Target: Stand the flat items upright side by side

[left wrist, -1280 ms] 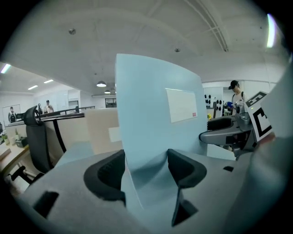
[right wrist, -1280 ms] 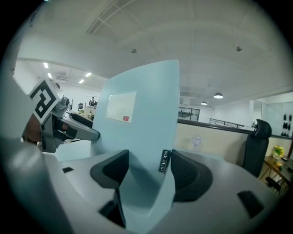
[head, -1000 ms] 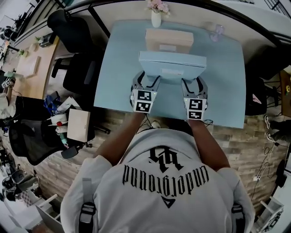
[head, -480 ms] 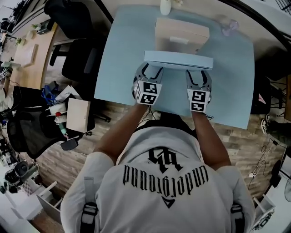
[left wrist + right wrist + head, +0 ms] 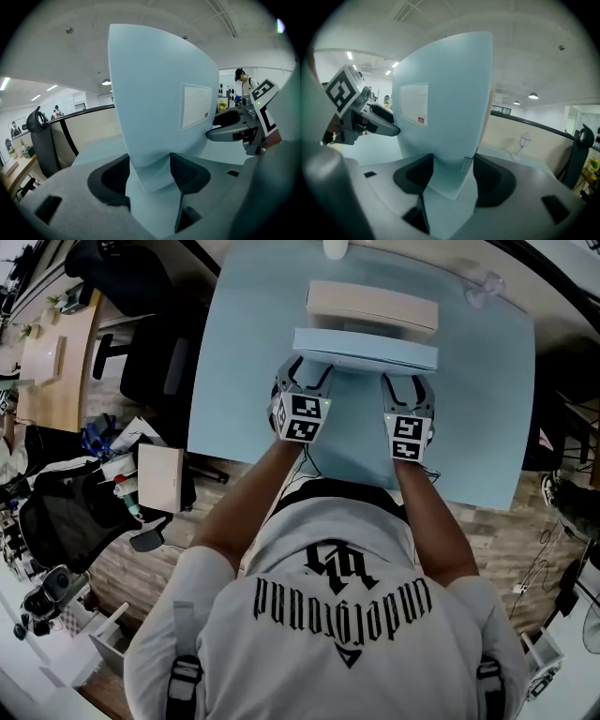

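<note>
A flat light-blue box [image 5: 364,349] stands on its long edge on the pale blue table [image 5: 244,352], close in front of a flat beige box [image 5: 372,307] that also stands on edge. My left gripper [image 5: 305,381] holds the blue box near its left end and my right gripper [image 5: 405,390] near its right end. In the left gripper view the blue box [image 5: 159,103] fills the gap between the pads, and the left gripper [image 5: 150,168] is shut on it. The right gripper view shows the same: the blue box [image 5: 445,108] is pinched in the right gripper [image 5: 452,176].
A white vase [image 5: 335,247] stands at the table's far edge and a small clear lamp-shaped ornament [image 5: 487,285] at the far right. On the floor to the left are office chairs [image 5: 141,362] and a cardboard box [image 5: 161,478]. A person stands in the background [image 5: 243,82].
The blue box has been tipped up from a lean, where its broad face showed, to standing on edge. It now stands closer to the beige box.
</note>
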A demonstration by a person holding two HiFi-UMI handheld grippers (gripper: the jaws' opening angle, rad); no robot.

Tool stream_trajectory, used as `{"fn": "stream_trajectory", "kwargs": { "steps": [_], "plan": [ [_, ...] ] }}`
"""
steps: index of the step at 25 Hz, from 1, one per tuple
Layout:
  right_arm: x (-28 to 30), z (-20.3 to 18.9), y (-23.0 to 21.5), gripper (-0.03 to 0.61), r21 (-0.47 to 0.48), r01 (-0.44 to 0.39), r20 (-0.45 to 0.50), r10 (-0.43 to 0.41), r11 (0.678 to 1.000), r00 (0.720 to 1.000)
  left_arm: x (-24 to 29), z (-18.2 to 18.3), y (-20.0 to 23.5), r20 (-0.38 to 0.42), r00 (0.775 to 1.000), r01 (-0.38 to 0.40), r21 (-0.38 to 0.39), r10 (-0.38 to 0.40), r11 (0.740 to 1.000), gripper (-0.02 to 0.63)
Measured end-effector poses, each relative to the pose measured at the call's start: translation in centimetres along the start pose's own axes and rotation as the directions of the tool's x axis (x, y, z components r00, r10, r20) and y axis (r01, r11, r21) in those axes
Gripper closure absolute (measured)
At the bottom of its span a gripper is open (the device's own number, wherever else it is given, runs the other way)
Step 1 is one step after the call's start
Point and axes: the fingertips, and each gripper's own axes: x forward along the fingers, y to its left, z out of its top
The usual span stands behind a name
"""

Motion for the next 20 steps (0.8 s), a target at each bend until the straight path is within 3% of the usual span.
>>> {"fn": "stream_trajectory", "kwargs": {
  "steps": [8,20],
  "plan": [
    [1.7,-1.5,0.0,0.321,0.020,-0.016,-0.033,0.017,1.000,0.999,2.2,-1.2,0.6,-0.030,0.999,0.018,-0.008,-0.018,1.000,0.337],
    [2.7,-1.7,-0.6,0.324,0.002,-0.030,-0.029,0.030,1.000,0.999,3.0,-0.8,0.9,-0.012,1.000,0.012,-0.002,-0.012,1.000,0.337]
  ]
}}
